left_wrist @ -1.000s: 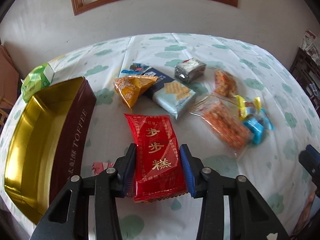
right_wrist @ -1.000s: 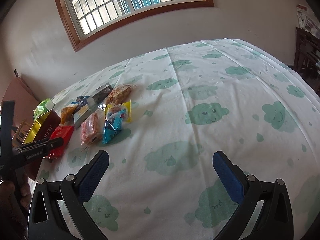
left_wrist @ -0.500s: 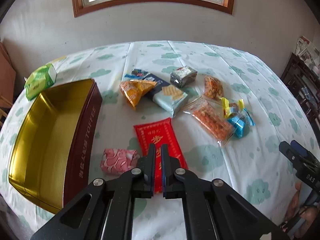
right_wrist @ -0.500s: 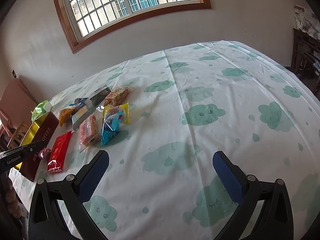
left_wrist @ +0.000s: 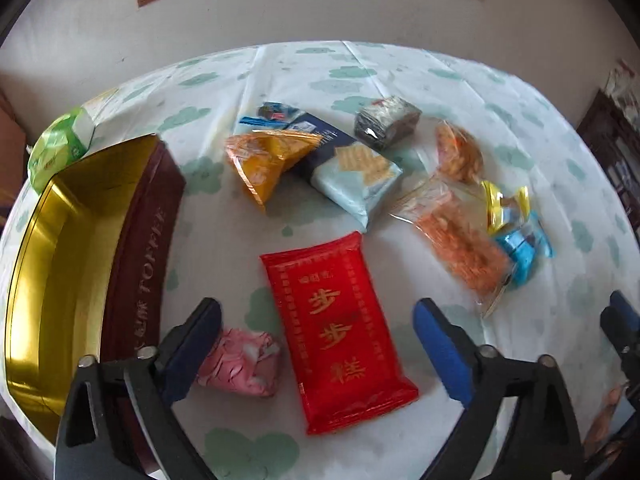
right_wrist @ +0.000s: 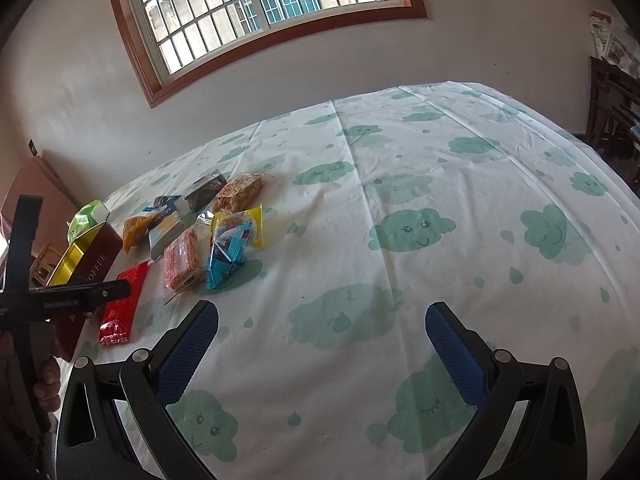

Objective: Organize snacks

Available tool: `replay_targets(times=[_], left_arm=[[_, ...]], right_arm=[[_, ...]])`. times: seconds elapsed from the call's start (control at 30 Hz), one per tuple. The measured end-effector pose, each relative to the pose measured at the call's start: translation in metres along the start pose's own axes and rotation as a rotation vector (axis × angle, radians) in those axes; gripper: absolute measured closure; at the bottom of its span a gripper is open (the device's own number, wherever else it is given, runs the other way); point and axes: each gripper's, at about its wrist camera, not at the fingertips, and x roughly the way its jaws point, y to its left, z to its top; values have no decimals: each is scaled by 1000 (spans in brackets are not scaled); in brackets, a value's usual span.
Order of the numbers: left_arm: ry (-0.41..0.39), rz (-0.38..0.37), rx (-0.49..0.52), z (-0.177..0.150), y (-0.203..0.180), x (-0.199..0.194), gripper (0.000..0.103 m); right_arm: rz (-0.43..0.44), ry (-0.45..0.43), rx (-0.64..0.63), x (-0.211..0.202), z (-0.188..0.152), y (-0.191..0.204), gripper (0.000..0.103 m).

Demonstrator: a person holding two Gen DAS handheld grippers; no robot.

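Observation:
My left gripper (left_wrist: pixel 316 344) is open and empty, its fingers either side of a red snack packet (left_wrist: pixel 336 328) lying flat on the tablecloth. A pink wrapped snack (left_wrist: pixel 244 364) lies by the left finger. An open gold-lined toffee tin (left_wrist: pixel 60 264) stands to the left. Beyond lie an orange bag (left_wrist: pixel 264 160), a blue cracker pack (left_wrist: pixel 352 172), a dark pack (left_wrist: pixel 386 122), clear bags of orange snacks (left_wrist: pixel 460 240) and yellow and blue packets (left_wrist: pixel 516 224). My right gripper (right_wrist: pixel 322 344) is open and empty over bare cloth, right of the red packet (right_wrist: pixel 124 304) and tin (right_wrist: pixel 92 260).
A green carton (left_wrist: pixel 60 148) stands behind the tin at the table's far left edge. The cloud-print tablecloth (right_wrist: pixel 440 200) stretches wide to the right. Dark wooden chairs (right_wrist: pixel 612 108) stand at the far right. A wall with a window (right_wrist: pixel 260 4) lies behind the table.
My left gripper was shut half a second ago and is now open wide. It has moved closer to the red packet, which still lies on the cloth. The right gripper has hardly moved.

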Motion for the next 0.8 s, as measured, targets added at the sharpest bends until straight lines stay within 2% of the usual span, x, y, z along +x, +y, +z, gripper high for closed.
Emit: replay_targets(times=[0.07,0.1,0.13,0.2,0.23,0.3,0.43,0.53,0.63,0.73,0.8], left_arm=[[18,1,12,-2,-4,7,47],[-5,-25,-4,-5,-4,6,59],[-24,-57,-27,-8,-1,4,62],[-54,-125,-40,-14,3,1,63],[-58,-134,-33,-16,3,-1,63],[-81,-118,-23,-25,2,-10,63],[-142,-141,-19,-35,3,-38,63],[-200,-145,-8,-42,6,-67,63],[-235,-158,-14,-43,14,-92,63],[-270,-153,-13,-43,22,-111,63],[-288,-153,-24,-42,31,-123,63]], right_arm=[[3,-2,0,0,0,0,0],[2,-1,0,0,0,0,0],[2,1,0,0,0,0,0],[4,1,3,0,0,-1,0],[4,-1,5,0,0,-1,0],[6,4,5,0,0,0,0],[24,10,-53,1,1,9,1],[105,18,-166,-2,5,39,3],[252,51,-262,1,15,75,6],[307,106,-357,15,26,109,16],[317,164,-387,34,31,122,34]])
